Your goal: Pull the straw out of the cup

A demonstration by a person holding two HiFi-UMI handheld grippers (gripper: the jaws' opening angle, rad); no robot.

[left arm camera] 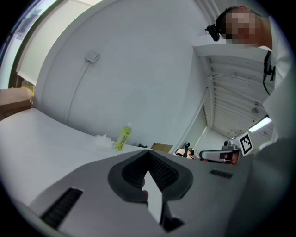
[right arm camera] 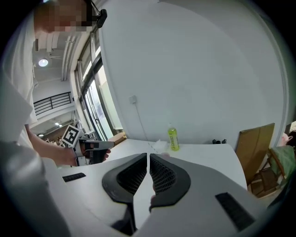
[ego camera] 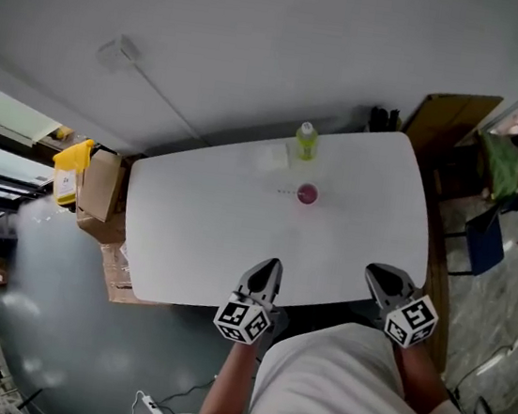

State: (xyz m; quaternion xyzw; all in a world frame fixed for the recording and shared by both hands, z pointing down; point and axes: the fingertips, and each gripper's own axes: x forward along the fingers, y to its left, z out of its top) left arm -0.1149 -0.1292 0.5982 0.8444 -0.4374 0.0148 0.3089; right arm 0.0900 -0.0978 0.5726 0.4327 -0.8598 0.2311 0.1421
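The left gripper view showed the left hand-held gripper (left arm camera: 148,152) with its jaws fully together and nothing between them. The right gripper view showed the right hand-held gripper (right arm camera: 147,156) in the same way, with only a hairline slit between the jaws, and it held nothing. Each of these views also showed the other hand-held gripper at its side. Only the head view showed clearly the cup (ego camera: 307,194), small and pink, on the white counter (ego camera: 199,231). It stood well ahead of both hand-held grippers and nearer to the line of the left one. A thin straw (ego camera: 286,193) came out of it toward the left side. What else was in the cup was too small to tell. Just beyond the cup stood a yellow-green bottle (ego camera: 306,141), with a crumpled white piece (ego camera: 272,156) beside it. Both gripper views showed these two things far ahead, above the jaw tips.
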